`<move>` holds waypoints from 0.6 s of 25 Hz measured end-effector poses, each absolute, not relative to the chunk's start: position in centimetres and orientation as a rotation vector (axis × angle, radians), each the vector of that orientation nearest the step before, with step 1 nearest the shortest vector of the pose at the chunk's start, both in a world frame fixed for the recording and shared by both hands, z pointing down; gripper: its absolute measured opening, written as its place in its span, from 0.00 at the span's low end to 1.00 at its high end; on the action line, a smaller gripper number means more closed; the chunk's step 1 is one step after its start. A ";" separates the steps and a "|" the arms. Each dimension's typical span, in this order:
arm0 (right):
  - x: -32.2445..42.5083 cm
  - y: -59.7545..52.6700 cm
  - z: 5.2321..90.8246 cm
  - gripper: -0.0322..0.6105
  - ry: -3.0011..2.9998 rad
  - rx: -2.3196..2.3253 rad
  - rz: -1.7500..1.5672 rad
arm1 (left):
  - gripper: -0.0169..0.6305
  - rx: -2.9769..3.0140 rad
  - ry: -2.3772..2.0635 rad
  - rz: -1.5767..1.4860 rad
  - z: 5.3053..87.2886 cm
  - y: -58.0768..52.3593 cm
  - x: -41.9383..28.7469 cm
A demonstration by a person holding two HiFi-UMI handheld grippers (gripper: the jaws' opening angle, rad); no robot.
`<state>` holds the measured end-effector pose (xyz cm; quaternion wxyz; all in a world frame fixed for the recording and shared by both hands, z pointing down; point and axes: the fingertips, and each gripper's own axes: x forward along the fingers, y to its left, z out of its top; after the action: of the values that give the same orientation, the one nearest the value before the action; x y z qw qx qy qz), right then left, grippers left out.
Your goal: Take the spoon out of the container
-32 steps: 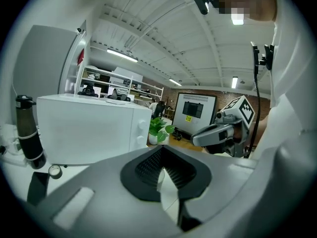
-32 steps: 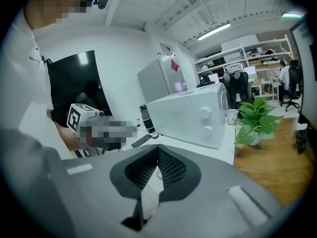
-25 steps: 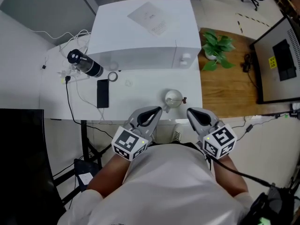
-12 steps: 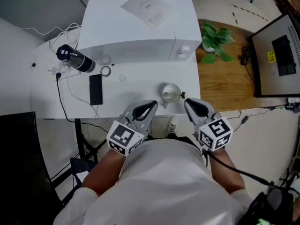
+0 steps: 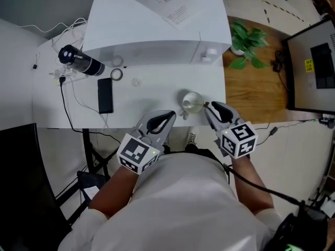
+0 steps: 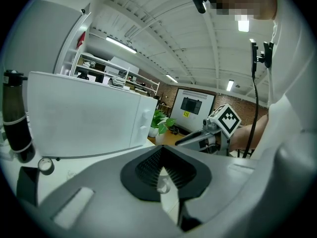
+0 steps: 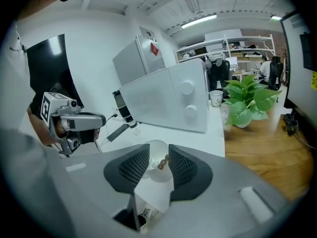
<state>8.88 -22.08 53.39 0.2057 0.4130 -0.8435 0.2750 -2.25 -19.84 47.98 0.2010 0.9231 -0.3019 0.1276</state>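
Note:
A small clear round container (image 5: 192,102) stands near the front edge of the white table (image 5: 152,95). A spoon lies in it, and its brown handle end (image 5: 205,104) sticks out to the right. My right gripper (image 5: 210,109) is at that handle end. In the right gripper view the container (image 7: 157,175) and the brown handle end (image 7: 162,162) show between the jaws of my right gripper (image 7: 158,155). These jaws are opening and the pads do not press on the handle. My left gripper (image 5: 168,116) hangs shut and empty at the table's front edge, left of the container; in its own view the left gripper (image 6: 162,157) has its tips together.
A big white box-shaped appliance (image 5: 157,35) with a paper sheet (image 5: 170,4) on top fills the back of the table. A black phone (image 5: 105,95), a black cylinder (image 5: 78,60), a tape roll (image 5: 116,74) and cables lie at the left. A potted plant (image 5: 248,41) stands at the right.
My right gripper has moved forward to the container's right side and its jaws have parted. The left gripper has stayed at the table edge.

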 end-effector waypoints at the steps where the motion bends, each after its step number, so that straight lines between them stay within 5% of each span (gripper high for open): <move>1: 8.9 -22.2 53.8 0.23 -2.341 1.144 0.775 | 0.03 2.576 -0.846 0.359 48.0 -19.9 -2.3; 15: 8.7 -22.5 57.7 0.24 -2.268 1.100 0.900 | 0.03 2.545 -0.873 0.376 48.2 -20.1 -3.2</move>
<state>8.68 -22.47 57.66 0.2304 0.3999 -0.8246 0.3271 -3.21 -20.13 48.23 0.2110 0.9157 -0.3140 0.1353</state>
